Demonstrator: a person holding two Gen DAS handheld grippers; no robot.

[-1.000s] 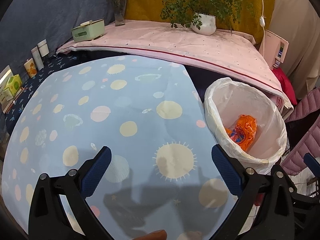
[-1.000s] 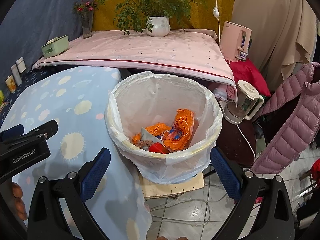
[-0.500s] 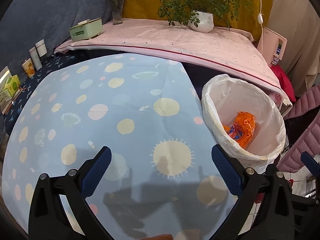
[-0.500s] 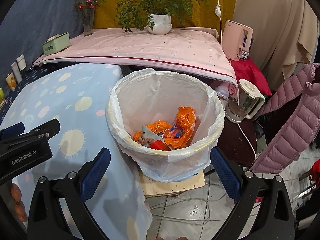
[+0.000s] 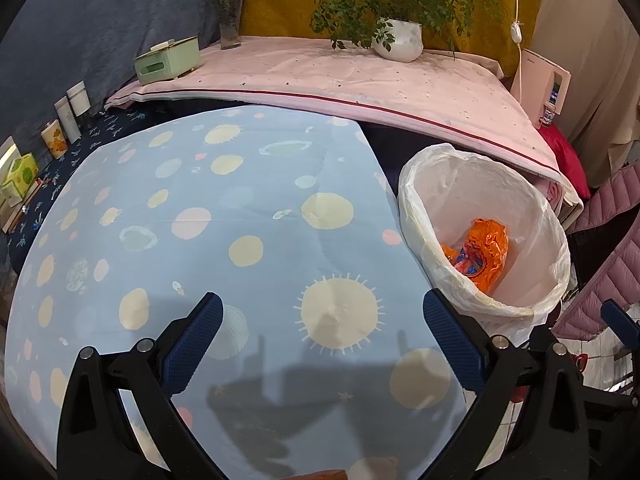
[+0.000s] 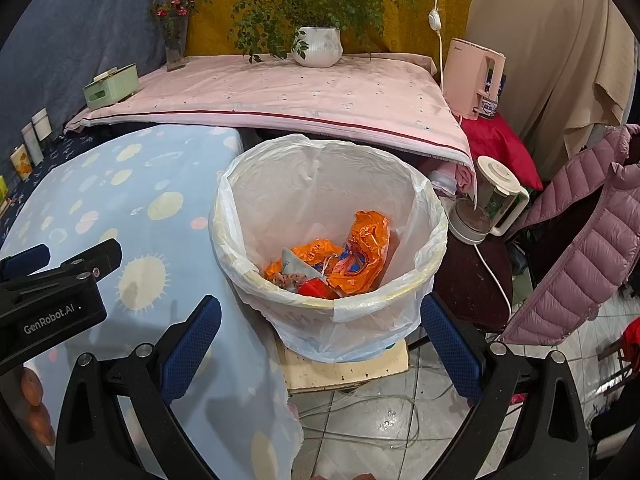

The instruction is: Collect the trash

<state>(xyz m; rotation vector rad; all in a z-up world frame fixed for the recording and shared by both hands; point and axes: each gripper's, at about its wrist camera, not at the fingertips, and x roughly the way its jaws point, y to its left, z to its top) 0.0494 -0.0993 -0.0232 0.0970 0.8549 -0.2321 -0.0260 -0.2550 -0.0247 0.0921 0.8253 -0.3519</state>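
Observation:
A white-lined trash bin [image 6: 424, 196] stands beside the table's right edge; it shows in the left wrist view too [image 5: 548, 216]. Inside lie an orange plastic bag [image 6: 360, 256], a red piece [image 6: 314, 288] and other scraps. The orange bag also shows in the left wrist view [image 5: 486, 252]. My right gripper [image 6: 320, 344] is open and empty, held in front of the bin. My left gripper [image 5: 324, 344] is open and empty above the blue spotted tablecloth [image 5: 200, 216]. The left gripper's body shows at the left of the right wrist view [image 6: 52, 296].
A pink-covered shelf [image 5: 320, 76] behind holds a potted plant [image 5: 398, 38], a flower vase [image 5: 230, 24] and a green box [image 5: 168, 58]. Small boxes and cans [image 5: 60, 128] line the left. A blender [image 6: 490, 204], pink appliance [image 6: 472, 78], purple jacket [image 6: 580, 248] and floor cables [image 6: 360, 420] are to the right.
Both views have drawn back a little, so the bin and table sit slightly lower and farther. Both grippers stay open and empty.

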